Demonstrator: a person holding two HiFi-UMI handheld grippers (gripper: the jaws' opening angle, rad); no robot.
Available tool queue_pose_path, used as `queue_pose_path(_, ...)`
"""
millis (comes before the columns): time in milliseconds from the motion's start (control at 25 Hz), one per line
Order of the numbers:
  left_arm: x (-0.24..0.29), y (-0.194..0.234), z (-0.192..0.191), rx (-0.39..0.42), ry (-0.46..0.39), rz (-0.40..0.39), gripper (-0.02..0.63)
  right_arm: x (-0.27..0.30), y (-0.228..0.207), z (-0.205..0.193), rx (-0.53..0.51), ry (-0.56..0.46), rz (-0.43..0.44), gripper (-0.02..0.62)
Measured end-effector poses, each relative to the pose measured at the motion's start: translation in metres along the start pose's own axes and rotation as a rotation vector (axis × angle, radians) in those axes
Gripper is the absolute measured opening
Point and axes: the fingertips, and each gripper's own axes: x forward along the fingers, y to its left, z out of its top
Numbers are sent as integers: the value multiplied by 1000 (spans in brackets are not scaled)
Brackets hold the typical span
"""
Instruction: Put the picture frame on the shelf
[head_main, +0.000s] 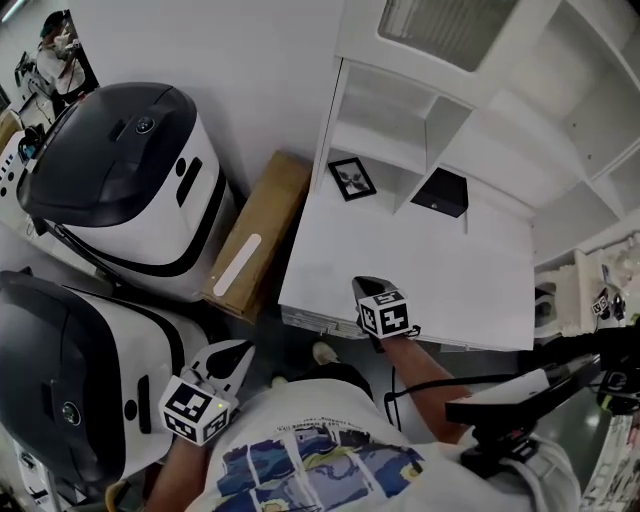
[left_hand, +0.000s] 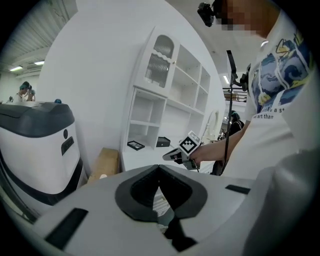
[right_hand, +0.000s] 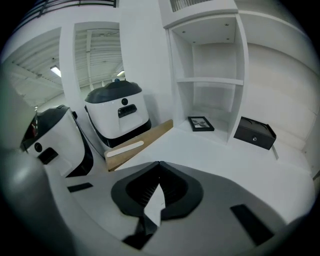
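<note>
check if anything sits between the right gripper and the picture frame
Nothing visible does. Bare white desktop runs from the right gripper to the picture frame in its shelf compartment; the black box sits one compartment over, off that line.

On the white bench (head_main: 440, 285): a picture frame (head_main: 352, 179) lying flat at far left, inside the lower left compartment of the shelf (head_main: 400, 148); a black box (head_main: 440, 192) just right of the divider, in the next compartment. On the floor (head_main: 290, 340), left of the bench: a long cardboard box (head_main: 258, 235), close beside its edge.
</note>
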Motion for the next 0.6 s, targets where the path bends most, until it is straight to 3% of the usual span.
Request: queue_pose_path(600, -6, -25, -18, 13, -8, -122, 12, -77, 79, -28, -105, -41, 50, 25)
